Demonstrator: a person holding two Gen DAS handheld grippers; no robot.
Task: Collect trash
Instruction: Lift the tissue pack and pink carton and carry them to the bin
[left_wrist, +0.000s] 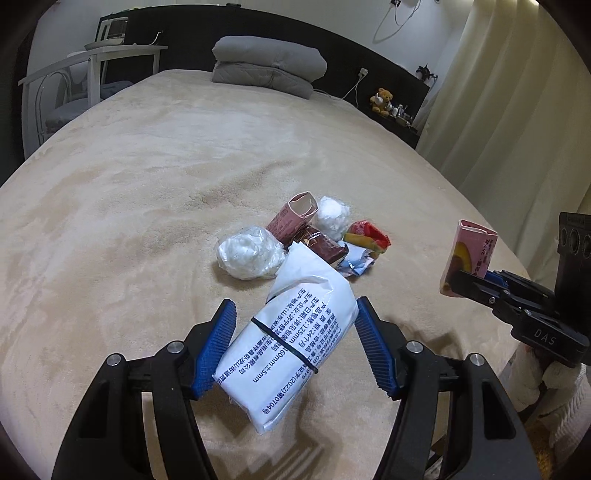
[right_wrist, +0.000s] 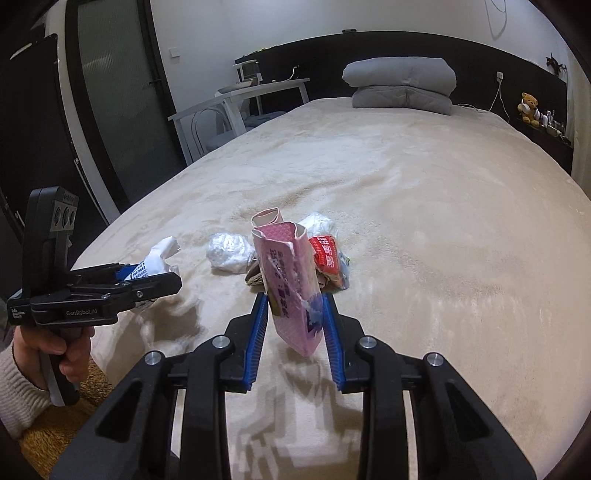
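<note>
My left gripper is shut on a white printed packet with a black band and holds it above the beige bed. It shows from the side in the right wrist view. My right gripper is shut on a pink carton, upright between the blue pads; it also shows in the left wrist view. On the bed lies a pile of trash: a crumpled clear bag, a second pink carton, a white paper wad, a brown wrapper and a red and yellow wrapper.
The beige bed spreads wide around the pile. A folded grey quilt lies at its head. A white table and chair stand at the left. A curtain hangs at the right, by a shelf with a teddy bear.
</note>
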